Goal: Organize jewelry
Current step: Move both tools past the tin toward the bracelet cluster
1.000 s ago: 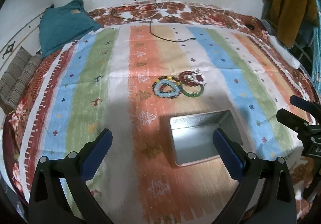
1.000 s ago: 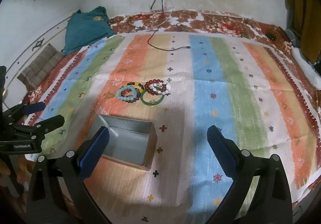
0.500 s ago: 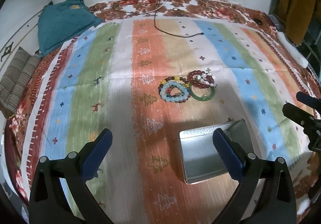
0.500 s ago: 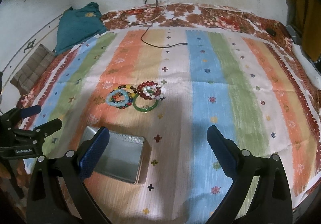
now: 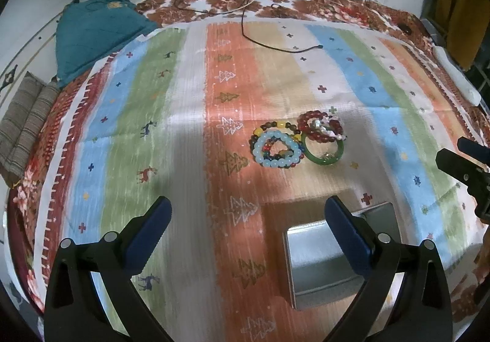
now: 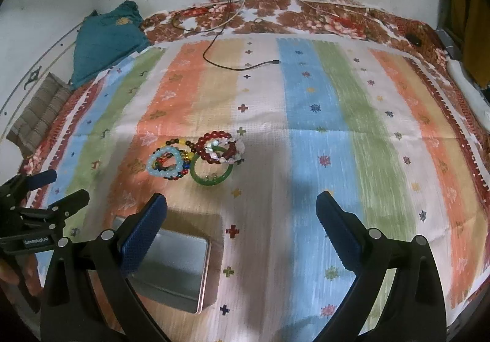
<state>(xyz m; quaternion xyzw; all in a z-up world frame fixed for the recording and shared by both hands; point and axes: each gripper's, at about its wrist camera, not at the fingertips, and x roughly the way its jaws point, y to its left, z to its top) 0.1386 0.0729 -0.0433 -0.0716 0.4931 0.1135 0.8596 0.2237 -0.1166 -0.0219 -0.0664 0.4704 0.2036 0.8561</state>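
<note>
A heap of bracelets lies on a striped cloth: a pale blue bead bracelet point(image 5: 277, 152) point(image 6: 163, 163), a dark multicoloured bead one point(image 5: 269, 127), a red bead one point(image 5: 320, 127) point(image 6: 214, 146) and a green bangle point(image 5: 324, 155) point(image 6: 211, 175). An open, empty metal tin point(image 5: 321, 262) point(image 6: 174, 271) stands nearer me than the heap. My left gripper point(image 5: 248, 231) is open and empty, above the cloth left of the tin. My right gripper point(image 6: 242, 225) is open and empty, right of the tin. Each gripper shows in the other's view, the right point(image 5: 462, 164) and the left point(image 6: 49, 192).
A black cable point(image 5: 275, 45) lies on the far part of the cloth. A teal cushion point(image 5: 95, 29) and a striped folded cloth point(image 5: 24, 124) sit at the far left. A stained wall stands behind. A white object point(image 5: 456, 75) lies at the right edge.
Both grippers have moved forward toward the bracelets; the heap and tin appear larger and lower in both views. Both stay open and empty.
</note>
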